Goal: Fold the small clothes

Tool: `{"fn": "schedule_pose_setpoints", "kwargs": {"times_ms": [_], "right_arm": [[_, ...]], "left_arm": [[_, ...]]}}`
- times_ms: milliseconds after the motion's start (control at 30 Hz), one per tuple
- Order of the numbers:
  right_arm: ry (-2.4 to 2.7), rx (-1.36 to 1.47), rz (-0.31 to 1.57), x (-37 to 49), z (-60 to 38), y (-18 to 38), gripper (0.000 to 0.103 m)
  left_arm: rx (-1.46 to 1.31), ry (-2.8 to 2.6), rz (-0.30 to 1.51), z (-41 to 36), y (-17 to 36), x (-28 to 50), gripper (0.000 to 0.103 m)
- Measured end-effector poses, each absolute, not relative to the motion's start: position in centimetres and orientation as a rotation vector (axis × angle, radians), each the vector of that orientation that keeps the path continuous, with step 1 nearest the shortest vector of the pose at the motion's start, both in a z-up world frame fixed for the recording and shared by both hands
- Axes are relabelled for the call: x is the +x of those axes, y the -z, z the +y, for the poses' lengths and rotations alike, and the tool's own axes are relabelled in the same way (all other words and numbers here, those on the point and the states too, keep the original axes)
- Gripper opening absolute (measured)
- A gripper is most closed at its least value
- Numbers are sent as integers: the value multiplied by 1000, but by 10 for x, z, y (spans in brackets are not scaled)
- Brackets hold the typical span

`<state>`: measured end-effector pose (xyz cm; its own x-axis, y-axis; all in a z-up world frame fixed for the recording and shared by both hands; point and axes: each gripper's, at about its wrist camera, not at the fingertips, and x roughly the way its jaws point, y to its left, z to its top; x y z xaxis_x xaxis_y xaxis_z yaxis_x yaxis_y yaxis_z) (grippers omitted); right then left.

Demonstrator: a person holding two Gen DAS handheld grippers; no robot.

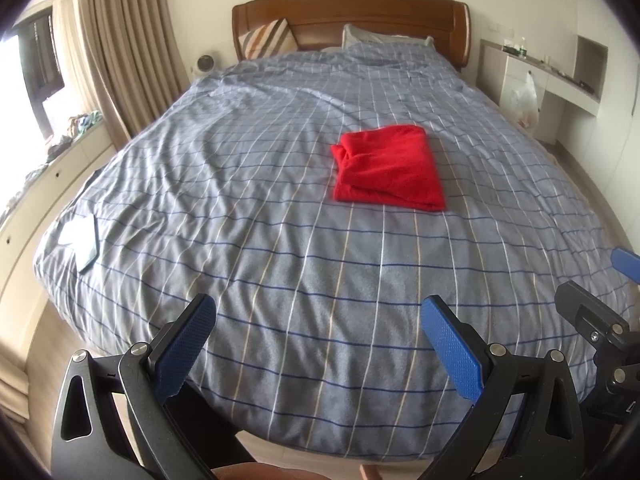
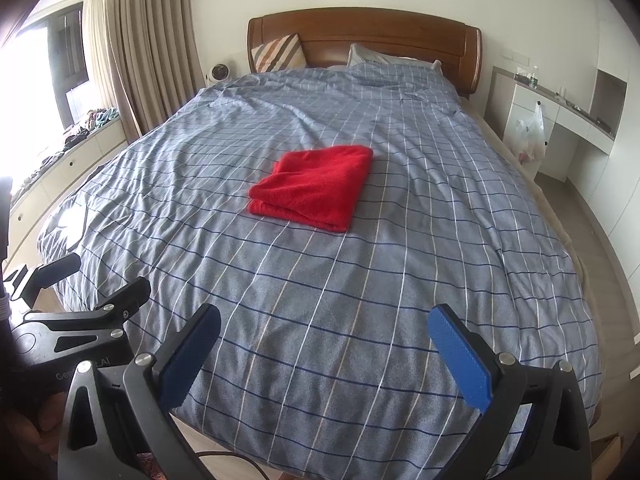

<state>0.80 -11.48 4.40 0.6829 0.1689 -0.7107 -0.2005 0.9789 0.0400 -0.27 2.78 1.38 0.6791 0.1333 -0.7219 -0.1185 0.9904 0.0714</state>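
Two sets of tongs, left tongs [image 1: 318, 354] and right tongs [image 2: 324, 360], hang spread and empty over the bed's [image 1: 280, 240] near edge. Well ahead of them lies the red garment [image 1: 390, 168], folded into a soft, slightly rumpled rectangle. It looks light and limp; pinching its corners should work best.

**Lighting and picture quality**

Daylight, moderate, from a blown-out window [image 1: 16, 64] at left. Glare patch on the bedcover's [image 2: 320, 280] left edge. Shadows soft. Strong fisheye bending, dark vignette at corners. Centre sharp; near foreground slightly soft.
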Motion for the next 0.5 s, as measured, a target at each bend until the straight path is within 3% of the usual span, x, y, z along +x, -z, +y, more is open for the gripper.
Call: {"fn": "schedule_pose_setpoints", "kwargs": {"times_ms": [500], "right_arm": [[-204,-35,794,8,-118,-40,102]], "left_arm": [[12,-158,806,31,-10,-5,103]]}}
